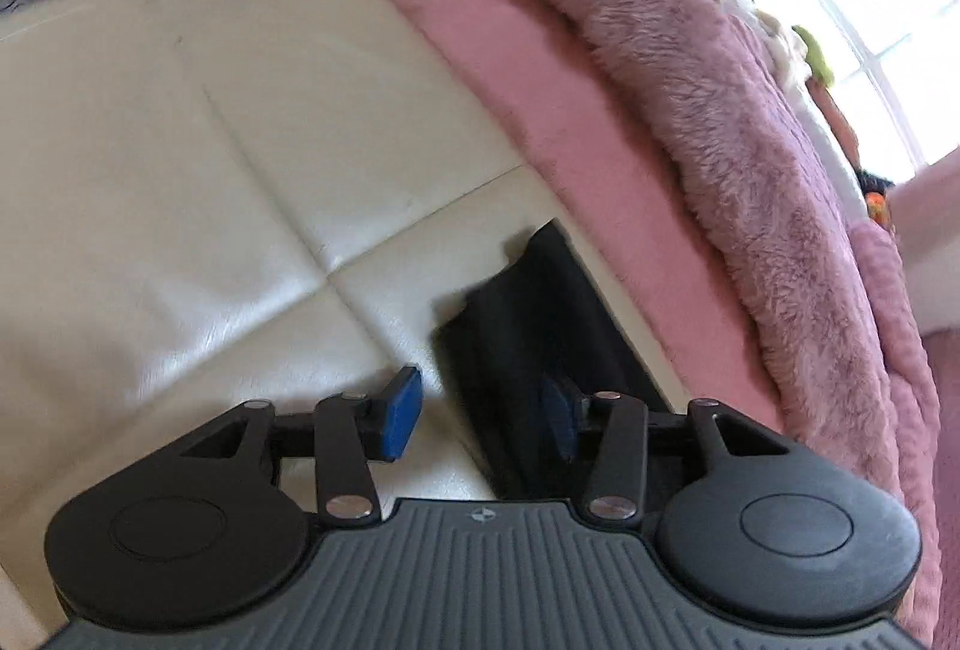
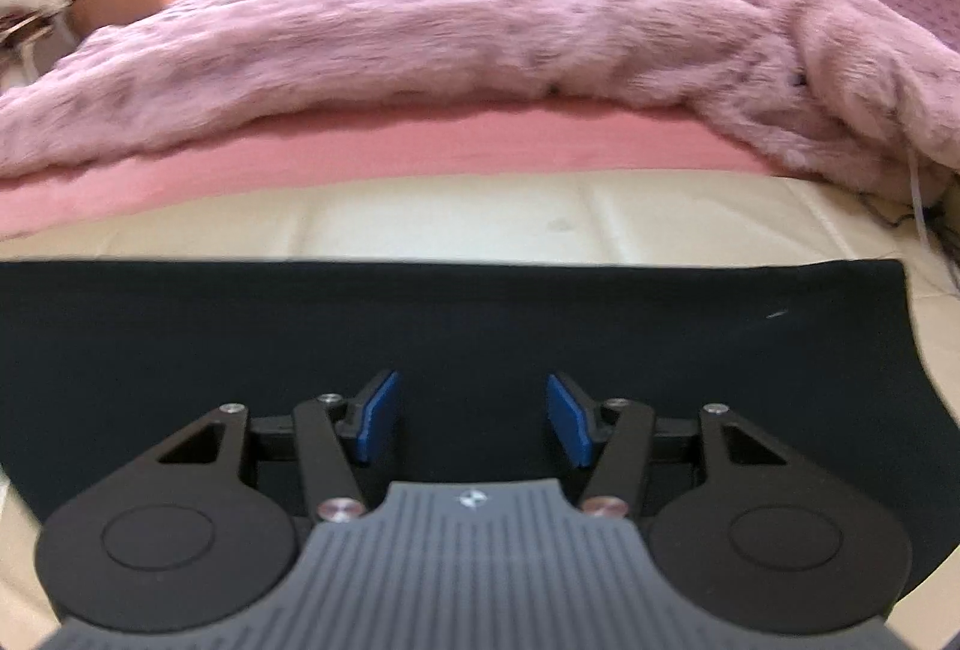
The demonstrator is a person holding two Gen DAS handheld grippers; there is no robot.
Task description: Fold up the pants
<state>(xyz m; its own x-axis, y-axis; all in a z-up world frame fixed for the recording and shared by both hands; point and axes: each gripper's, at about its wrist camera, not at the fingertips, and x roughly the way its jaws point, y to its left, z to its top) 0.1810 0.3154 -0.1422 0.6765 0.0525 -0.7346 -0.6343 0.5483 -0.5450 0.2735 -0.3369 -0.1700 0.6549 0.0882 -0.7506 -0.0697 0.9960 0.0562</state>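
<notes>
Left gripper (image 1: 480, 419): fingers (image 1: 401, 413) released, blue pads apart, nothing clamped; a near edge of the pants (image 1: 522, 350) lies below and between them, the right pad over dark cloth, the left over bare bench.
Right gripper (image 2: 473, 419): fingers (image 2: 378, 419) released, pads apart, hovering above the pants (image 2: 456, 314); contact not evident.
Pants: black, spread flat in a broad folded band on the bench, straight far edge, right end squared off.
Bench (image 1: 228, 158): cream, padded, stitched seams; carries the pants.
Sheet (image 2: 384, 149): pink, just beyond the bench's far edge.
Blanket (image 2: 420, 20): mauve, furry, rumpled on the bed behind.
Far background: blurred; a bright window (image 1: 864, 26) at right in the left wrist view.
</notes>
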